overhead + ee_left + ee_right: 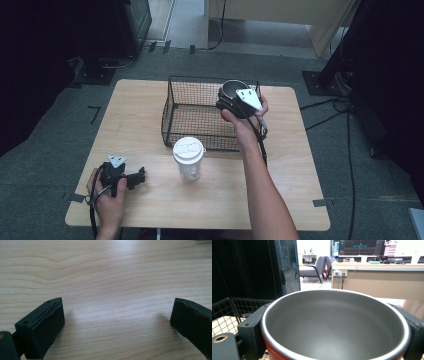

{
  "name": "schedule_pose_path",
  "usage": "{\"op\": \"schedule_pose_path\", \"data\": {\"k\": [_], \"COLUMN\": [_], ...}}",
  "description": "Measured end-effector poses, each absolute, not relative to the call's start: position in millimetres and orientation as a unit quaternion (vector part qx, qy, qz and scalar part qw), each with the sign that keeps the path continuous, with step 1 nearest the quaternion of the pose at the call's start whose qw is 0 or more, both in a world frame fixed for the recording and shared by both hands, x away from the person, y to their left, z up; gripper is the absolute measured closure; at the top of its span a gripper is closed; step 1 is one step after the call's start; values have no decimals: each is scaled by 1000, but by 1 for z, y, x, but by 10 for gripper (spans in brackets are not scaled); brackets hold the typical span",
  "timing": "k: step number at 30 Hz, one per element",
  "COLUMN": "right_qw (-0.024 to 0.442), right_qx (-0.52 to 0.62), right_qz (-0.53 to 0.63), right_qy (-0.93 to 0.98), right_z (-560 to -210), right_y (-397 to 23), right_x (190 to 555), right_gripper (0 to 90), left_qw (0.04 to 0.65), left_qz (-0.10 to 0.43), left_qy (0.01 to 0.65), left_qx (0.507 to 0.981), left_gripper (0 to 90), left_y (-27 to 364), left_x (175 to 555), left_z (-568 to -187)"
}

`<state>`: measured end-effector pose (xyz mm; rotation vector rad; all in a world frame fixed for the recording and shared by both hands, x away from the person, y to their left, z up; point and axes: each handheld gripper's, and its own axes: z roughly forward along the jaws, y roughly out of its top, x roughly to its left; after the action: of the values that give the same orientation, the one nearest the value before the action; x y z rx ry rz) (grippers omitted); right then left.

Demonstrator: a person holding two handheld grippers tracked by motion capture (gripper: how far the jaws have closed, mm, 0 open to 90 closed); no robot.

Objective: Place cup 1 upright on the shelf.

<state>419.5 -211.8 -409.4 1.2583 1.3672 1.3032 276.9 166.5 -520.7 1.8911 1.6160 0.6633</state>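
A red cup with a grey inside (334, 322) sits between the two black jaws of my right gripper (334, 342), whose pads (252, 337) press on its sides. From the high view, that gripper (231, 97) holds the cup (234, 88) over the far right corner of a black wire basket (167, 107). My left gripper (141, 176) rests low at the table's near left with its jaws pointing right. In the left gripper view its jaws (117, 317) stand wide apart with only bare wood between them.
A clear tumbler with a white lid (188, 157) stands just in front of the basket. The wooden table (280, 190) sits on grey carpet. Dark stands and cables lie around it, and a desk and chairs are visible behind.
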Motion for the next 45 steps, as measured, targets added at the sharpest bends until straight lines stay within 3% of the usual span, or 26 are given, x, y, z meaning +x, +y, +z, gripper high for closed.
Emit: {"op": "schedule_pose_path", "data": {"k": [11,27,45], "right_qw": [402,413,382], "right_qx": [524,523,545], "right_qz": [498,458,472], "right_qy": [562,589,578], "right_z": [-427,-443,-441], "right_y": [-212,-204,-205], "right_x": [436,444,444], "right_gripper": [67,63,40], "left_qw": [280,280,280], "left_qz": [247,247,247], "left_qy": [603,603,603], "left_qx": [705,705,705], "left_gripper": [0,0,0], "left_y": [166,167,166], "left_x": [277,277,277], "left_z": [-521,-521,-521]}}
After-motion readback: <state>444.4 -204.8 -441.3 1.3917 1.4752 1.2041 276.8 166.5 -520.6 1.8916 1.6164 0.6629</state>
